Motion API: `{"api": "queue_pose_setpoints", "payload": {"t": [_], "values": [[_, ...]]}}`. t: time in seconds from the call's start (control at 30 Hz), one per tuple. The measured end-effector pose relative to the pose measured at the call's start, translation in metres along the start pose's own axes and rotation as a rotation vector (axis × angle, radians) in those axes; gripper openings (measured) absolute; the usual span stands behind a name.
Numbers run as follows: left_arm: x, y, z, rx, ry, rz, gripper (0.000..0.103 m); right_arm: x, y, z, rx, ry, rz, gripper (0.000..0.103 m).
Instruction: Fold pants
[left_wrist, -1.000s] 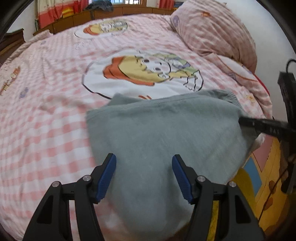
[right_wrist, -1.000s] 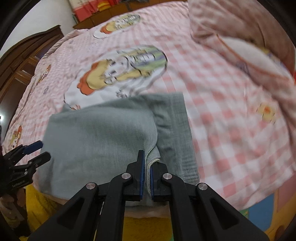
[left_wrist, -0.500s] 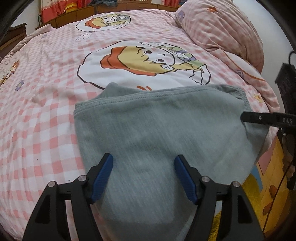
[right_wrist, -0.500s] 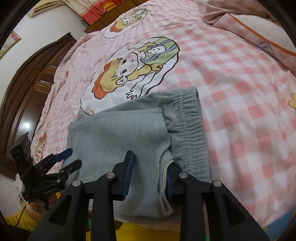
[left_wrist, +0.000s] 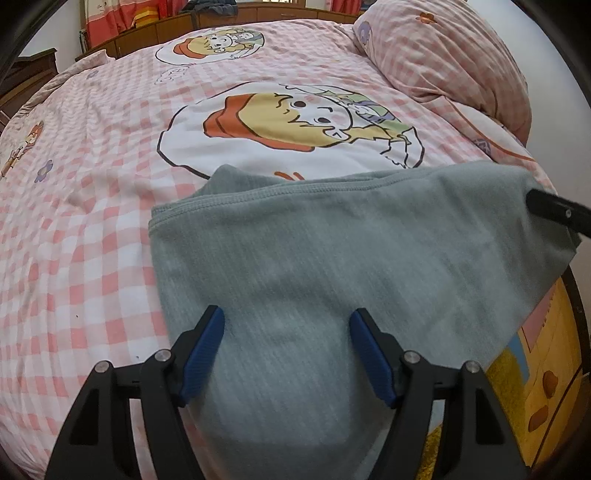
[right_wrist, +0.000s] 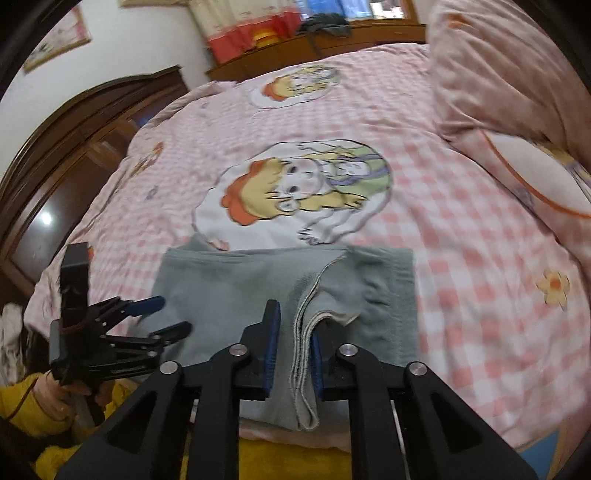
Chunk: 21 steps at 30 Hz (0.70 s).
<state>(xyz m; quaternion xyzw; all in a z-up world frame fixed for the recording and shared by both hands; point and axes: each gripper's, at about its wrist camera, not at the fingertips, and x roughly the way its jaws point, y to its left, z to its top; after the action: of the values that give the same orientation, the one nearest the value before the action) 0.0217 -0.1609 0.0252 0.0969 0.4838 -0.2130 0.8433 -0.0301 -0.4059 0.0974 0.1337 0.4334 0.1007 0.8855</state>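
Note:
Grey-green pants (left_wrist: 332, 240) lie folded at the near edge of the pink checked bed (left_wrist: 92, 221). My left gripper (left_wrist: 288, 325) hovers over their left half, jaws open, nothing between the pads. In the right wrist view the pants (right_wrist: 229, 288) show a stacked folded edge that runs up between the jaws of my right gripper (right_wrist: 293, 332). Those jaws are closing: the cloth rests against the right pad, while a gap remains at the left pad. The left gripper (right_wrist: 170, 317) shows there too, open. A black finger of the right gripper (left_wrist: 554, 212) reaches the pants' right edge.
A pink checked pillow (left_wrist: 443, 55) sits at the far right of the bed, also the pillow (right_wrist: 498, 74). A dark wooden wardrobe (right_wrist: 74, 147) stands left of the bed. A person's yellow sleeve (right_wrist: 22, 398) is at the near left. The bed's edge lies just under the pants.
The right gripper went from shut on the pants' edge to open, then narrowed again, while rising and tilting up. The left gripper stayed over the pants, jaws slightly wider.

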Motion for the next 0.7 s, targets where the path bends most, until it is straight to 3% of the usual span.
{"api": "queue_pose_setpoints", "payload": {"t": [0.1, 0.23, 0.3, 0.53, 0.63, 0.7], "values": [[0.0, 0.001, 0.0, 0.001, 0.002, -0.005, 0.074, 0.017, -0.014, 0.004, 0.055, 0.069, -0.07, 0.018], [0.0, 0.001, 0.0, 0.001, 0.0, -0.007, 0.074, 0.04, -0.052, 0.003, 0.233, 0.146, 0.025, 0.021], [0.0, 0.002, 0.0, 0.003, -0.001, -0.005, 0.074, 0.048, -0.06, 0.003, 0.263, 0.159, 0.045, 0.021], [-0.001, 0.002, -0.001, 0.0, 0.001, -0.008, 0.075, 0.048, -0.059, 0.004, 0.288, 0.126, 0.077, 0.025], [-0.001, 0.002, 0.0, 0.001, -0.001, -0.009, 0.075, 0.015, -0.035, 0.006, 0.179, -0.002, 0.033, 0.022], [-0.001, 0.002, 0.0, 0.002, -0.001, -0.008, 0.075, 0.003, -0.018, 0.01, 0.101, -0.032, 0.024, 0.022]]}}
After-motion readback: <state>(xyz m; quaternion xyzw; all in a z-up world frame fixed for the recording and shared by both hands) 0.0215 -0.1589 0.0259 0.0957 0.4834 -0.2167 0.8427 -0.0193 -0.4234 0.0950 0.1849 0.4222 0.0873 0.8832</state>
